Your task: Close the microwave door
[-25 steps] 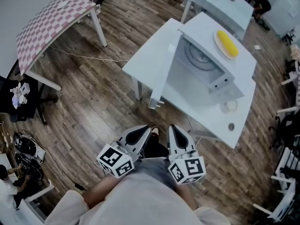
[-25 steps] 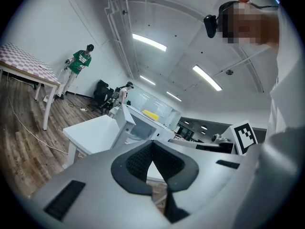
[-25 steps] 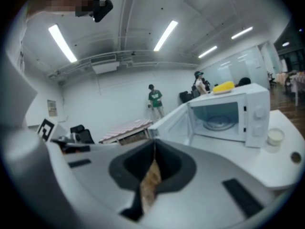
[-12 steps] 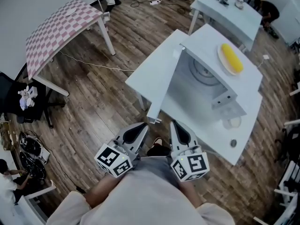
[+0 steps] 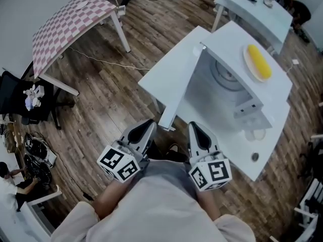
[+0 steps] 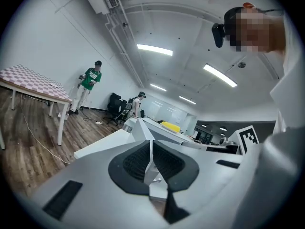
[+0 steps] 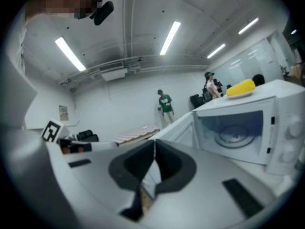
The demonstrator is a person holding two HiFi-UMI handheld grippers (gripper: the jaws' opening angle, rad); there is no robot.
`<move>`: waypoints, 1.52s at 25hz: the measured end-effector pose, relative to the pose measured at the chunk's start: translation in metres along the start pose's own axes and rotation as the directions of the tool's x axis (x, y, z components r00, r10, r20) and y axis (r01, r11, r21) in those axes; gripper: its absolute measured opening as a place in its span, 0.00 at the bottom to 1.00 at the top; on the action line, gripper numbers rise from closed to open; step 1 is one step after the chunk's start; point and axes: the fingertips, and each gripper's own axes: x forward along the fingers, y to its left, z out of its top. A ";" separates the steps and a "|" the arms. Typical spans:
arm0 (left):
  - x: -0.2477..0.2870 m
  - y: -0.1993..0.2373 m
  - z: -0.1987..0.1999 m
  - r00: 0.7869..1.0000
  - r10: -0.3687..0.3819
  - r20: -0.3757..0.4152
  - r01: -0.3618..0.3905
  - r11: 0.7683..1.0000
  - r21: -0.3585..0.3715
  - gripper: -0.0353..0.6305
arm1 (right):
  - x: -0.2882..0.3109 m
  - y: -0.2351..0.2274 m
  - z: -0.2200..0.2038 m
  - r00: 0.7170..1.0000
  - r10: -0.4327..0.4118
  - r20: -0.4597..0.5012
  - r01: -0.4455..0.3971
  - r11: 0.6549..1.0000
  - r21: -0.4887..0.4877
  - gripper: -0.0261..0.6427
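The floor [image 5: 101,100] is wood-look plank, matt and grainy. The microwave [image 5: 237,44] and its door [image 5: 179,82] have a smooth white shell with a faint sheen, and the white worktop [image 5: 229,140] looks equally smooth. The far table [image 5: 68,21] wears a matt pink-and-white checked covering. The left gripper [image 6: 151,146] is matt grey plastic with black ribbed pads [image 6: 136,162].

The head view looks steeply down from high above, the microwave [image 5: 224,44] at 1 o'clock, while both gripper views sit low and near, facing level, and share that microwave.
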 end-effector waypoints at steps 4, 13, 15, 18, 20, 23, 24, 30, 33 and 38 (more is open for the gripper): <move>0.002 0.001 -0.001 1.000 -0.003 -0.020 0.003 1.000 0.026 0.09 | 0.001 -0.001 -0.002 1.000 -0.003 -0.006 0.003 1.000 0.004 0.08; 0.007 0.009 -0.018 0.996 -0.009 -0.083 0.013 0.999 0.051 0.08 | -0.005 -0.001 -0.013 0.999 -0.038 -0.034 0.038 0.999 0.021 0.08; 0.010 0.008 -0.021 0.997 -0.015 -0.079 0.018 0.999 0.036 0.08 | -0.008 -0.004 -0.015 0.998 -0.049 -0.037 0.050 0.998 0.024 0.08; 0.011 0.008 -0.020 0.998 -0.025 -0.062 0.026 1.000 0.015 0.08 | -0.011 -0.008 -0.015 0.997 -0.066 -0.038 0.067 0.997 0.028 0.08; 0.012 0.008 -0.018 0.998 -0.029 -0.058 0.030 0.999 0.012 0.08 | -0.012 -0.010 -0.015 0.997 -0.072 -0.040 0.073 0.997 0.031 0.08; 0.014 0.006 -0.016 0.998 -0.037 -0.053 0.037 0.999 0.000 0.08 | -0.009 -0.012 -0.014 0.997 -0.072 -0.038 0.073 0.997 0.033 0.08; 0.015 0.006 -0.016 0.998 -0.039 -0.052 0.039 0.999 -0.003 0.08 | -0.008 -0.012 -0.013 0.997 -0.070 -0.037 0.071 0.997 0.034 0.08; 0.020 -0.002 -0.019 0.996 -0.059 -0.074 0.060 0.998 0.001 0.08 | -0.005 -0.017 -0.010 0.997 -0.069 -0.032 0.071 0.997 0.040 0.07; 0.026 -0.009 -0.024 0.992 -0.077 -0.096 0.079 0.997 0.013 0.08 | -0.004 -0.023 -0.009 0.997 -0.072 -0.031 0.073 0.996 0.045 0.08; 0.034 -0.023 -0.030 0.985 -0.123 -0.120 0.126 0.992 0.019 0.08 | -0.009 -0.030 -0.007 0.996 -0.091 -0.023 0.092 0.994 0.055 0.08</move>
